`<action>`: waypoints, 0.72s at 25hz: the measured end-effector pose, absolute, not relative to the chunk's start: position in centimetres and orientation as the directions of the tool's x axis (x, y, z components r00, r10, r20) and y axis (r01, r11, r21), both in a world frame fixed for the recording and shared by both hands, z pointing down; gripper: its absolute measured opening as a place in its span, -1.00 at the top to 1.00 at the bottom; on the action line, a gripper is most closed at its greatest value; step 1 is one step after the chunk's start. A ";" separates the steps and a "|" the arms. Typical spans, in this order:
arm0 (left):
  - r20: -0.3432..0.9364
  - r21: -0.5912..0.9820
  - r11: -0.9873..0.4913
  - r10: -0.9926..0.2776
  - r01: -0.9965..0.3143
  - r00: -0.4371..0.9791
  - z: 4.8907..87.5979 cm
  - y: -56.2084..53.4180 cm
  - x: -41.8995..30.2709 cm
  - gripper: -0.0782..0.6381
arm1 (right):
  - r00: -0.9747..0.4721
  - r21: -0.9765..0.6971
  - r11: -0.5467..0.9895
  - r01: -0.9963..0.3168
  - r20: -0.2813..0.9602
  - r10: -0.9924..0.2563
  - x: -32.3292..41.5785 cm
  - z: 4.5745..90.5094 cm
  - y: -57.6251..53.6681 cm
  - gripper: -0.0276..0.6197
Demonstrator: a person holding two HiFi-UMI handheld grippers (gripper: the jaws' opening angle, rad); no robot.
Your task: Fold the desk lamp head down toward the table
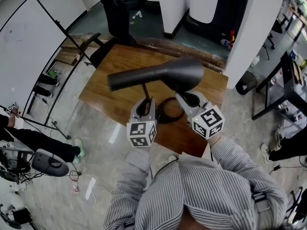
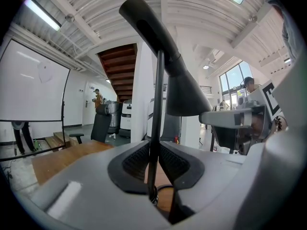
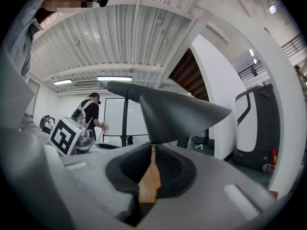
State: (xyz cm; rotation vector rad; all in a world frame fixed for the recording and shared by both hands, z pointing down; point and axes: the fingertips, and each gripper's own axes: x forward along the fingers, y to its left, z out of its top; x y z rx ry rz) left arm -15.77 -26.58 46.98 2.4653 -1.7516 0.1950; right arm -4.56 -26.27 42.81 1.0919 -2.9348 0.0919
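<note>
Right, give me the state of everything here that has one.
lamp head: raised above the table, not folded down.
lamp stem: upright, clamped.
left gripper: shut on the lamp stem.
right gripper: shut on the lamp head's rim.

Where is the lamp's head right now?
In the head view, the lamp head sits above the wooden table, just beyond the left gripper, which clamps its stem, and the right gripper.

- Dark grey desk lamp head: cone with a long tapering neck, lying roughly level above the wooden table.
- Thin black stem stands upright beneath it.
</note>
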 end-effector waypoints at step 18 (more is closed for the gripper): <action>0.169 0.022 -0.332 -0.928 -0.943 0.331 47.0 -26.6 -15.7 0.60 | -0.802 -0.160 0.786 -0.596 0.068 -0.594 -7.3 44.9 -24.9 0.87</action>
